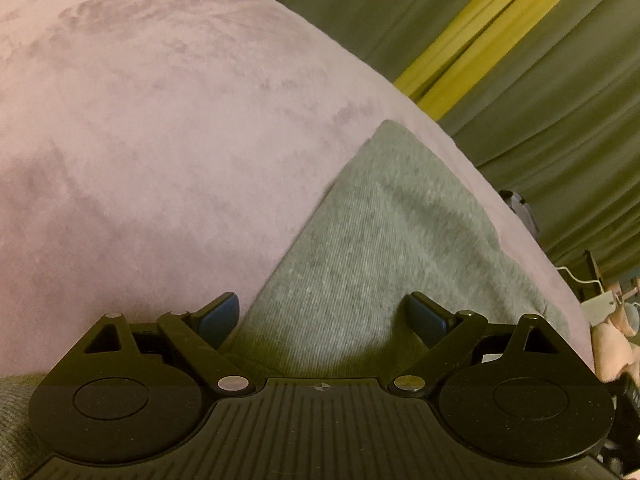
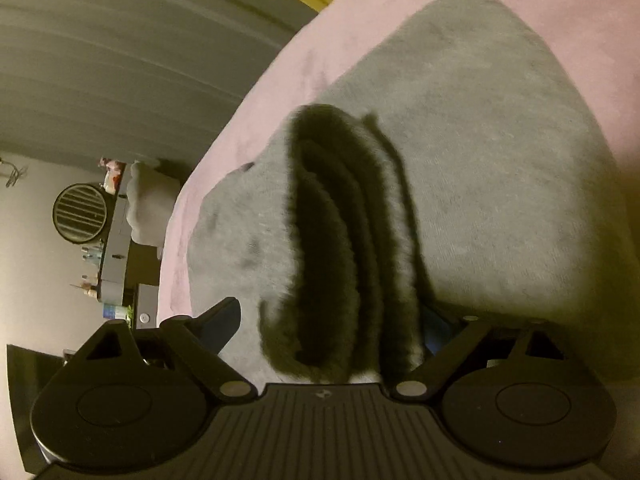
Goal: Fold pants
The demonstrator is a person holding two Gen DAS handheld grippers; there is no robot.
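In the left wrist view, the left gripper (image 1: 322,316) stands wide, its blue pads (image 1: 218,318) apart with nothing pinched; the grey pants (image 1: 376,248) lie flat between and beyond the fingers, the left pad just at the cloth's edge. The pants taper away to a rounded corner on the pink bed (image 1: 140,140). Past the bed's edge hang olive curtains (image 1: 540,100) with a yellow strip (image 1: 476,40) between them. In the right wrist view, the right gripper (image 2: 332,320) is spread wide as well. A bunched, blurred fold (image 2: 340,260) of the pants, with dark creases, rises between the fingers; it hides most of the right-hand pad, so I cannot tell whether it touches there, while the left-hand pad stands clear of the cloth. Beyond the fold the pants (image 2: 500,160) spread smooth over the bed (image 2: 256,120). Farther off stand a round vented fan (image 2: 80,213), a cluttered shelf (image 2: 114,240) and the curtains (image 2: 120,40).
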